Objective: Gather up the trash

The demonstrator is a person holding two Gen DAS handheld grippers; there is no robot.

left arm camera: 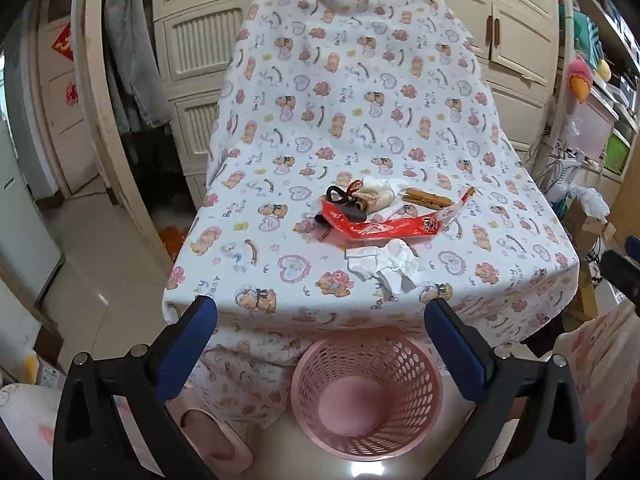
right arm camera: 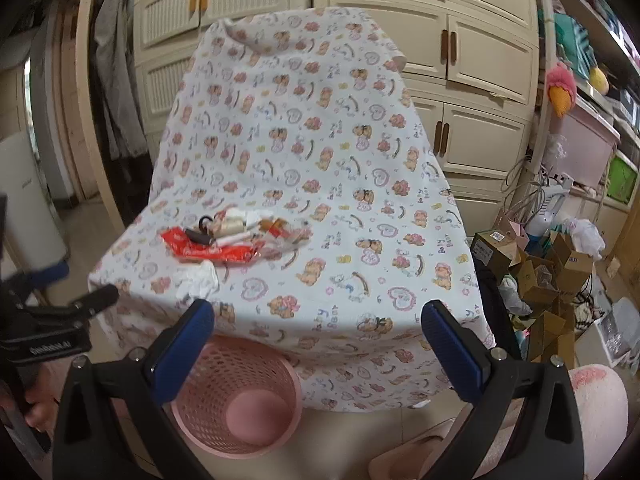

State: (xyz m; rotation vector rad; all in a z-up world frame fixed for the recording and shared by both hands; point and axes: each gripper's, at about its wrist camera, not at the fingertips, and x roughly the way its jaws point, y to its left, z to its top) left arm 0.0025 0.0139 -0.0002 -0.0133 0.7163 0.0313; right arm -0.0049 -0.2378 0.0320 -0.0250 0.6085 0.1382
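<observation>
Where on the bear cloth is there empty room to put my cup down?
Free: the wide stretch of the cloth to the right of the trash, and the far part toward the cupboards. Crowded: the near left part, with the red wrapper, the small scraps behind it and the crumpled tissue. The pink basket on the floor holds nothing.

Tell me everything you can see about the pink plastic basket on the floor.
The pink plastic basket is round and upright, its walls perforated with small holes, its bottom solid. It looks empty. It stands on the pale tiled floor, in front of the table's draped teddy-bear cloth, which hangs just behind its rim. Neither gripper touches it.
</observation>
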